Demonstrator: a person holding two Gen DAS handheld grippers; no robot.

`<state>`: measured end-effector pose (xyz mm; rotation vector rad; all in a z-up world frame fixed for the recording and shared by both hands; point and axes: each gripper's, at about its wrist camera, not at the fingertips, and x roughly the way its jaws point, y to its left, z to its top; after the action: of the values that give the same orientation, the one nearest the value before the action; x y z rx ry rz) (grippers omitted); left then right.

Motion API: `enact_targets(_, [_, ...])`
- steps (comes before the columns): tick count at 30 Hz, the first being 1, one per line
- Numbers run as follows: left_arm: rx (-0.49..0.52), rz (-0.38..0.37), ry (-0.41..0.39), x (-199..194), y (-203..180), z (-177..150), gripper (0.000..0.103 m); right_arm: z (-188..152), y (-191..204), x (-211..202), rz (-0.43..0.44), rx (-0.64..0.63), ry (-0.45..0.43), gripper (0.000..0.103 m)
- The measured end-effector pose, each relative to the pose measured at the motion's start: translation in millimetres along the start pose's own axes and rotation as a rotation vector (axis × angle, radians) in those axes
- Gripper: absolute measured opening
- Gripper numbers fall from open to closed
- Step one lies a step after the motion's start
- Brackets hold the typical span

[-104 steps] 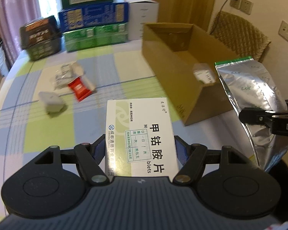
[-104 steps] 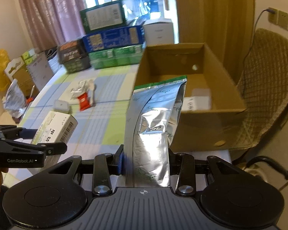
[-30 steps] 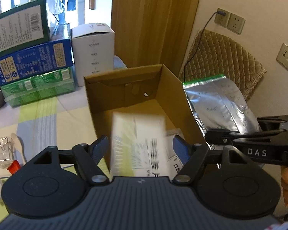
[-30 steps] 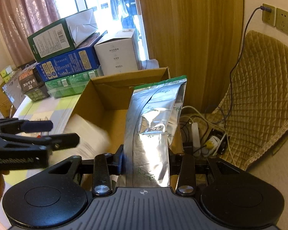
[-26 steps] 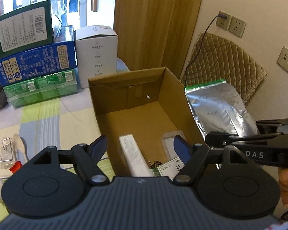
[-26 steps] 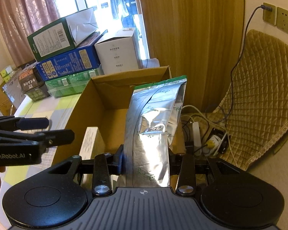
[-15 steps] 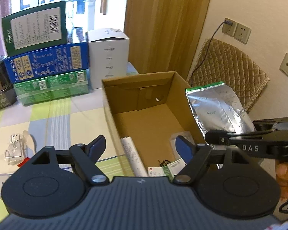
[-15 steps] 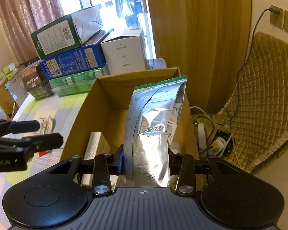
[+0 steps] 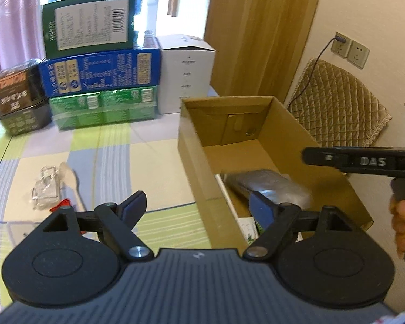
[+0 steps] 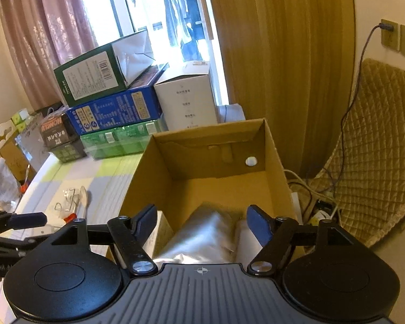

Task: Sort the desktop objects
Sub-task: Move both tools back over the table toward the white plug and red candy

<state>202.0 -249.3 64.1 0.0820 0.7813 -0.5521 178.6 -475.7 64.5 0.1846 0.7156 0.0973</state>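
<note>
An open cardboard box (image 9: 289, 124) (image 10: 270, 145) stands at the table's right edge. Inside it lies a silver foil bag (image 9: 267, 186) (image 10: 202, 232), with a white medicine box (image 10: 160, 232) on edge to its left. My right gripper (image 10: 202, 217) hangs open just above the bag, holding nothing; in the left wrist view it (image 9: 310, 156) reaches over the box's right wall. My left gripper (image 9: 198, 205) is open and empty over the box's near left wall. On the tablecloth to the left lie a clear plastic packet (image 9: 44, 186), a pale spoon (image 9: 71, 181) and a red packet (image 9: 62, 203).
Stacked cartons (image 9: 100, 70) and a white box (image 9: 186, 75) line the table's far side. A quilted chair (image 10: 378, 156) stands to the right of the box, with cables and a power strip (image 10: 318, 205) on the floor. Wall sockets (image 9: 351, 50) are behind it.
My right gripper opened and the silver bag dropped into the box. My left gripper, which let the medicine box fall in earlier, has drawn back to the left.
</note>
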Motion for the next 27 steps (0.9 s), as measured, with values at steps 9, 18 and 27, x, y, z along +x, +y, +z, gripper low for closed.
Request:
enact_targets(9, [0.000, 0.046, 0.009, -29.5, 11.9, -32.0, 0.088, -41.5, 17.9, -39.1, -0.004, -0.003, -0.004, 0.085])
enact_targets(18, [0.042, 0.116, 0.008, -66.5, 19.7, -60.9, 0.094, -81.3, 49.5, -70.4, 0.024, 0.002, 0.006, 0.099])
enact_targets(27, [0.010, 0.158, 0.001, -93.5, 41.9, -80.1, 0.101, -108.5, 82.2, -88.4, 0.048, 0.004, 0.003, 0.101])
